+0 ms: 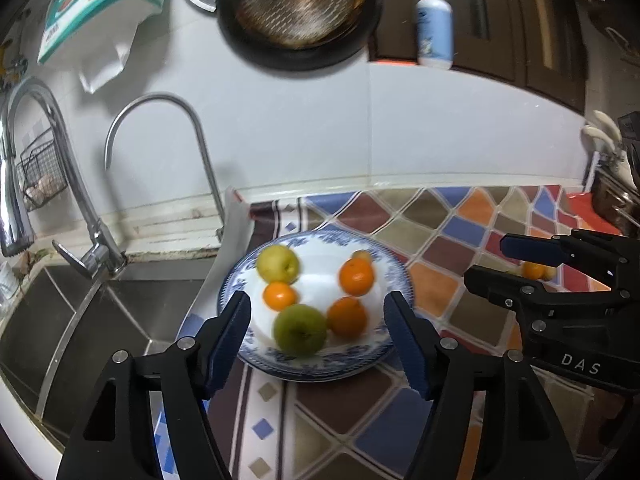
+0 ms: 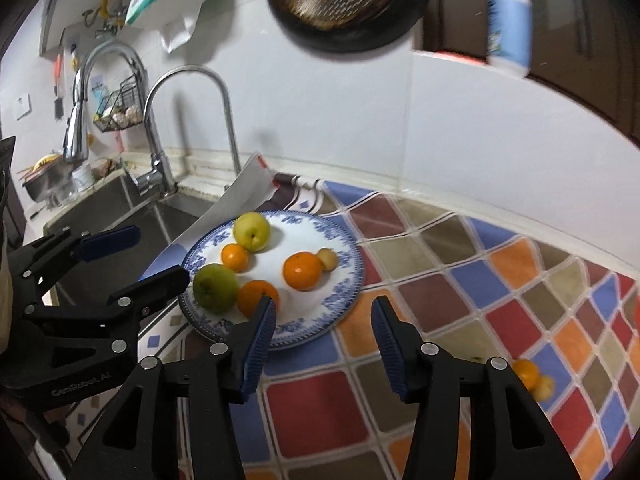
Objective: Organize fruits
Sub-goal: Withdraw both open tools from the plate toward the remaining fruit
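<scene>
Left wrist view: left gripper [image 1: 318, 332] jaws apart, nothing between the pads, hovering over the near rim of the plate [image 1: 394, 276]. On the plate: yellow apple [image 1: 278, 264], green apple [image 1: 300, 330], three oranges [image 1: 356, 277] and a small yellowish fruit [image 1: 362, 256], half hidden here. Right gripper [image 1: 490, 262] enters from the right, jaws apart, empty.

Right wrist view: right gripper [image 2: 324, 330] jaws parted, empty, over the plate's near right edge. Small fruit fully visible beside the right-hand orange. Two loose fruits [image 2: 532, 378] lie on the patterned mat [image 2: 460, 280], well apart from the plate; mostly blocked in the other view. More of the sink [image 2: 120, 208] and the tap [image 2: 156, 148] shows.
</scene>
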Tool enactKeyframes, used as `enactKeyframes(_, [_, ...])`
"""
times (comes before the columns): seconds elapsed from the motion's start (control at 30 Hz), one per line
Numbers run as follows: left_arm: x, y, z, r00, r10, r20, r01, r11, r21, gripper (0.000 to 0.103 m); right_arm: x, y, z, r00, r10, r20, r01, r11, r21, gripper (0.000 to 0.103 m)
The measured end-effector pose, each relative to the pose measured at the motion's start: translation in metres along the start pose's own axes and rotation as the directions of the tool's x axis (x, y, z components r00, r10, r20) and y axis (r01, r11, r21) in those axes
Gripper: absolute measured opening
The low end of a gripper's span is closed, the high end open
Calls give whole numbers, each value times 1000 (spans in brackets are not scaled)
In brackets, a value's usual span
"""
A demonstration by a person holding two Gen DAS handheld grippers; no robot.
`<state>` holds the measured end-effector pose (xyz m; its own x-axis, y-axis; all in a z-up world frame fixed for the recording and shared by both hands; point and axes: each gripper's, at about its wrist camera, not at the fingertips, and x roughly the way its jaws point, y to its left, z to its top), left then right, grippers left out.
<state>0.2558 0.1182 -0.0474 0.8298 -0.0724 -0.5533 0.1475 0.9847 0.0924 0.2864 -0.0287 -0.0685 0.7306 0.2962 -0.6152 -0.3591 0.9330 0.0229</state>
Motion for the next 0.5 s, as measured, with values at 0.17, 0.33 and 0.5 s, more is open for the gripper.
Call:
enactKeyframes(0.17, [-20, -23, 4, 999, -30, 38, 29, 999, 34, 73, -35, -13, -9, 998, -56, 36, 55, 998, 19, 51])
enactKeyframes(0.33, [-35, -46, 6, 996, -64, 66, 60, 996, 69, 75, -62, -27, -19, 993, -103, 51, 100, 994, 53, 50])
enactKeyframes(0.5, [-46, -67, 7, 992, -91, 88, 83, 992, 96, 76, -84, -45, -30, 986, -158, 55, 153, 984, 88, 51])
